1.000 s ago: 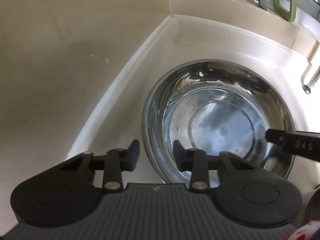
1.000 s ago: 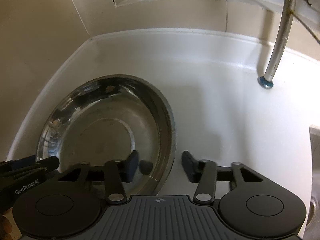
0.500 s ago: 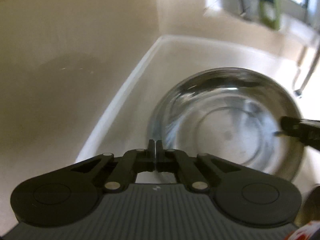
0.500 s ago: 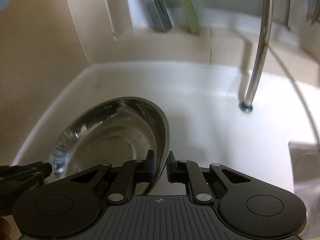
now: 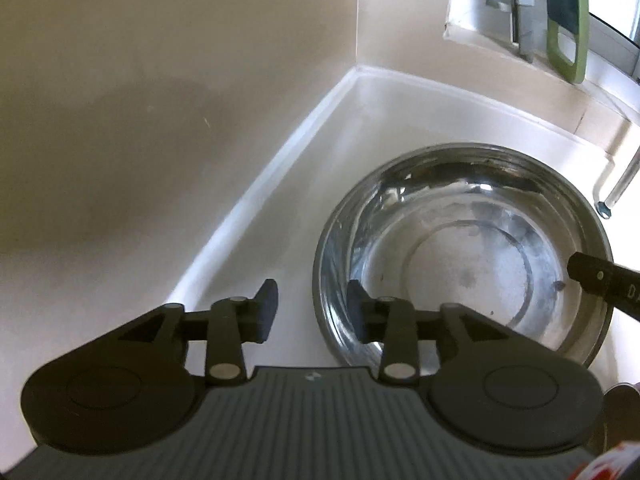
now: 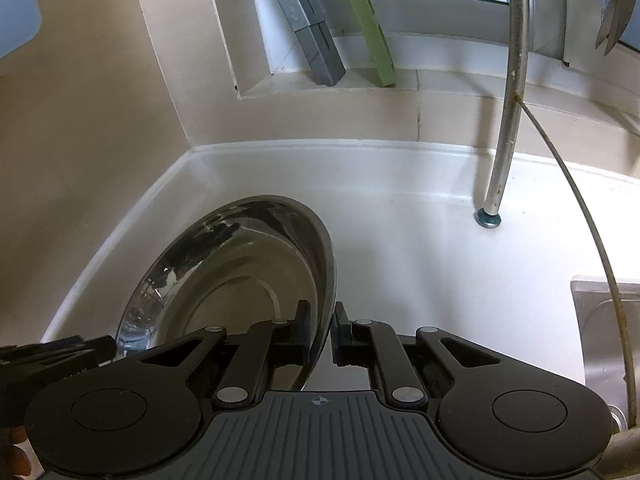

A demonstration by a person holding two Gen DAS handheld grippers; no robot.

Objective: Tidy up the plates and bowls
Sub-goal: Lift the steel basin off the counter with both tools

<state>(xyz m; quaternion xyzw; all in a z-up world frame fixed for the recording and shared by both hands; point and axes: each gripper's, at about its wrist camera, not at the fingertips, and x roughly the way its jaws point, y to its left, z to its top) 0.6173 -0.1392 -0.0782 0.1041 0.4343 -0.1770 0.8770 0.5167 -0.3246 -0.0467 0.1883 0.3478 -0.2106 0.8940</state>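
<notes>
A large steel bowl (image 5: 464, 256) sits in the back left corner of a white counter (image 5: 340, 152). My left gripper (image 5: 312, 308) is open, with the bowl's near left rim between its fingers. In the right wrist view the steel bowl (image 6: 240, 280) is tilted, its right side raised. My right gripper (image 6: 320, 336) is shut on the bowl's right rim. The right gripper's finger also shows in the left wrist view (image 5: 600, 280) over the bowl's right rim.
Beige tiled walls (image 5: 160, 100) close in the corner at left and behind. A window sill holds a green cutting board (image 6: 368, 28) and a grey block (image 6: 316, 40). A metal rack leg (image 6: 500, 152) stands on the counter at right. A steel sink edge (image 6: 600, 320) lies far right.
My left gripper closed half a second ago and has opened again around the bowl's left rim. My right gripper has closed on the right rim and the bowl has tilted up.
</notes>
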